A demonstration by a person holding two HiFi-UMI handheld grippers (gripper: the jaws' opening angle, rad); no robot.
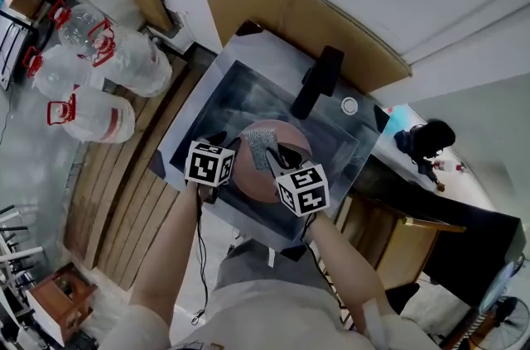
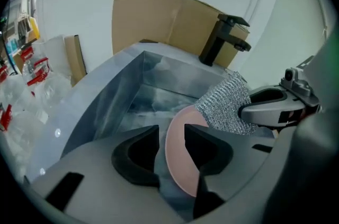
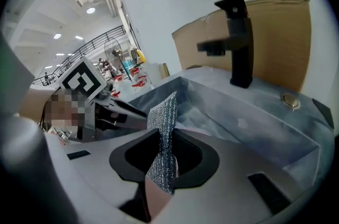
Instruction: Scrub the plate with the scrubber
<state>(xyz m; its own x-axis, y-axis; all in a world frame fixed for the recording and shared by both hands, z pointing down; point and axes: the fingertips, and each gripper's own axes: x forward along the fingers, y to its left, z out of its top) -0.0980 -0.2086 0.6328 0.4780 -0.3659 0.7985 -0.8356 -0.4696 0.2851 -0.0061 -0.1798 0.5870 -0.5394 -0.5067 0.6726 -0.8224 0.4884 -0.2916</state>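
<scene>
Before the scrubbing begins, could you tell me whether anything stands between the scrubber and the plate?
Nothing visible does. The scrubber, pinched in the right gripper, hangs right beside the plate in the sink. The plate's rim stands between the open jaws of the left gripper. Whether scrubber and plate touch is unclear.

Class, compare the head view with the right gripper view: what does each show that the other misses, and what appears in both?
Head view only: most of the round pink plate in the sink, the water jugs on the floor, and the person's forearms.
Right gripper view only: the right gripper seen close up, its jaws closed on the scrubber, and distant ceiling lights.
Both: the sink, the black faucet, the cardboard sheet against the wall, and the scrubber.
</scene>
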